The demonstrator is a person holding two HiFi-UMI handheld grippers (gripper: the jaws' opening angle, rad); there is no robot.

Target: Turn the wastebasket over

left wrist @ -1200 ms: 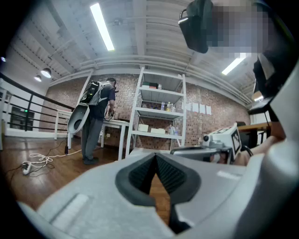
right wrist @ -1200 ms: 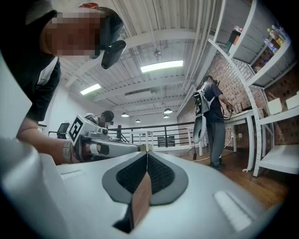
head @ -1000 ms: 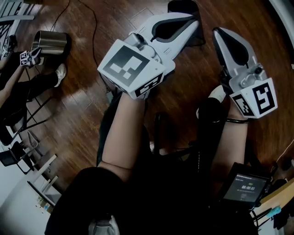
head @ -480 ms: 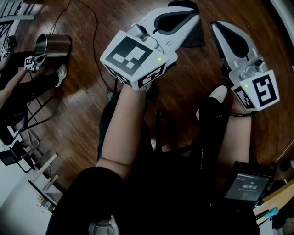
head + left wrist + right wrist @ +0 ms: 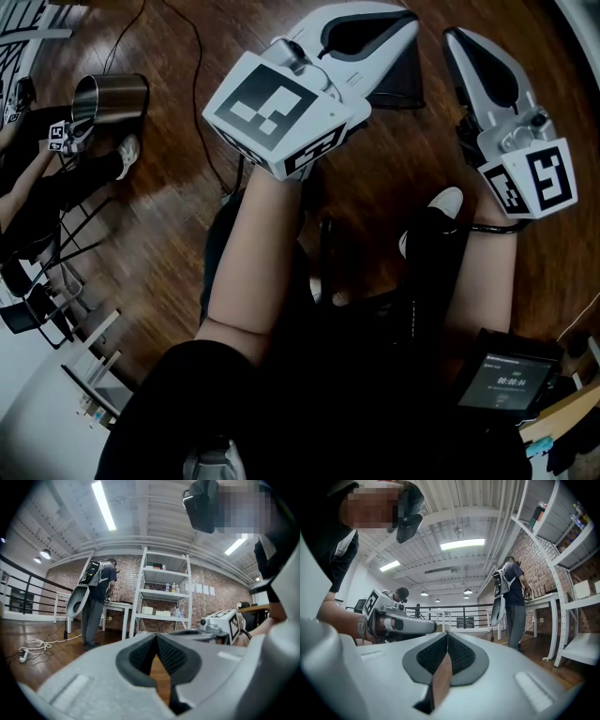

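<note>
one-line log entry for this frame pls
left gripper: shut, empty | right gripper: shut, empty | pose: both level, side by side over wood floor | target: dark object, maybe wastebasket, mostly hidden under left gripper, not held

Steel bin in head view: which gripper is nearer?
Left. The left gripper is off to the right of the steel bin; the right gripper lies farther right, beyond it.

Grey-white shells and black-and-white marker cubes point(image 5: 277, 112) are carried by the left gripper point(image 5: 411, 19) and the right gripper point(image 5: 455, 37); dark clothing point(image 5: 281, 403) is worn.
</note>
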